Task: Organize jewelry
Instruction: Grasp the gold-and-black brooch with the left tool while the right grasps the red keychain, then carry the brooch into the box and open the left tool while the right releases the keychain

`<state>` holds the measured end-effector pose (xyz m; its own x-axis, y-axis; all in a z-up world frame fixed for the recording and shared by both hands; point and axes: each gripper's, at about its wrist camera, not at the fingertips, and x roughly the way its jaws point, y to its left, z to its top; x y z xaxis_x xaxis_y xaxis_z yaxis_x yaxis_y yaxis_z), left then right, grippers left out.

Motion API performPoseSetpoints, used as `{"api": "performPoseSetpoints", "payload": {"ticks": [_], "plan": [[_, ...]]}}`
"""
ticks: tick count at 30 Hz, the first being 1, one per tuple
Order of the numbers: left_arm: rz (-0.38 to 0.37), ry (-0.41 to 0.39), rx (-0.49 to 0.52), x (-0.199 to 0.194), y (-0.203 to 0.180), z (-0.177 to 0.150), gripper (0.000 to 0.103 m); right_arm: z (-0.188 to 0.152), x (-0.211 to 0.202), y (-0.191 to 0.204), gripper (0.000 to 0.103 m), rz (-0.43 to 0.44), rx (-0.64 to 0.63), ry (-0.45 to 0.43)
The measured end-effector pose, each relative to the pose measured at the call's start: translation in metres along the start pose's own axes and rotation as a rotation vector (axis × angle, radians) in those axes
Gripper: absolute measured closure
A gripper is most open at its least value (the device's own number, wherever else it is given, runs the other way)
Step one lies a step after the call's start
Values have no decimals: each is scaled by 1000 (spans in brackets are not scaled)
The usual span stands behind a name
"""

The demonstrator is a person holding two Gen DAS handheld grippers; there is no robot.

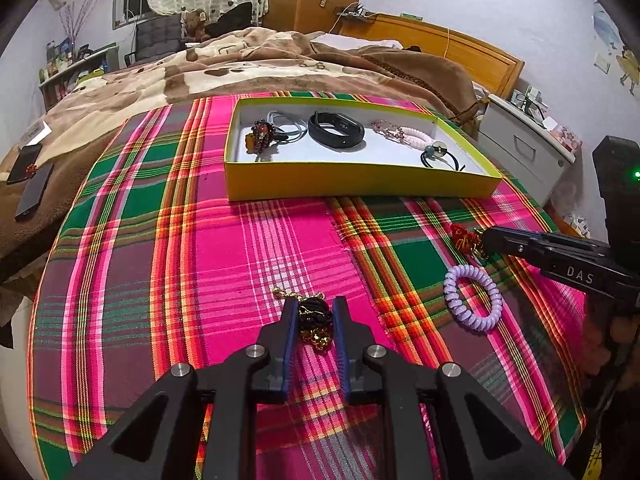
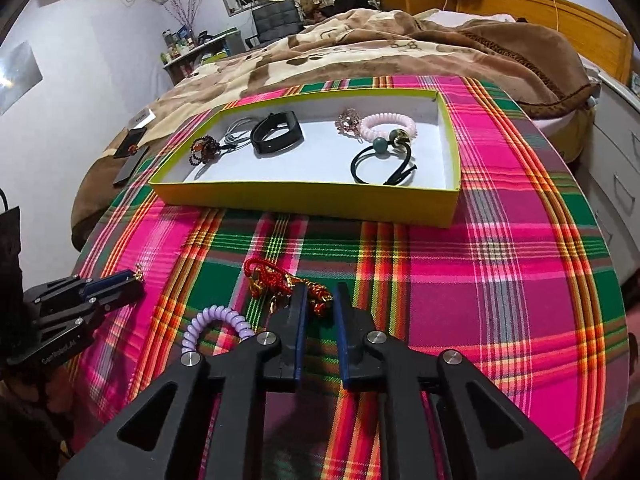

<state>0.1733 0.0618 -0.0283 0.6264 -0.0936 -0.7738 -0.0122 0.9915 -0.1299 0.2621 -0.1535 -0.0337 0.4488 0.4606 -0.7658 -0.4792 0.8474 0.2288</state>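
Left gripper [image 1: 316, 312]: we see fingers closed on black-gold charm [image 1: 314, 320], on plaid cloth [image 1: 240, 248] | Right gripper [image 2: 322, 300]: fingers narrowly parted, red-gold charm [image 2: 276, 284] at tips | Box [image 1: 352, 184] beyond.

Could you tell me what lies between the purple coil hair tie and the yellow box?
In the right wrist view, the red and gold ornament lies between the purple coil hair tie and the yellow box; beyond it, only plaid cloth.

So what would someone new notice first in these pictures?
The loud pink and green plaid cloth covering the table. On its far side sits a yellow box holding jewelry, with a black band in the middle. Nearer, a lilac coil tie lies loose on the cloth.
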Motion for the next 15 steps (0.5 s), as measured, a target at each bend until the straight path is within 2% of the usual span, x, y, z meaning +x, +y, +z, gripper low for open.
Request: {"api": "performPoseSetpoints", "payload": {"ticks": [7, 15], "plan": [[-6, -5, 5, -1, -1, 0, 86, -3, -4, 1, 94, -6, 3, -19], [-20, -60, 30, -17, -6, -1, 87, -6, -25, 1, 94, -12, 23, -72]]}}
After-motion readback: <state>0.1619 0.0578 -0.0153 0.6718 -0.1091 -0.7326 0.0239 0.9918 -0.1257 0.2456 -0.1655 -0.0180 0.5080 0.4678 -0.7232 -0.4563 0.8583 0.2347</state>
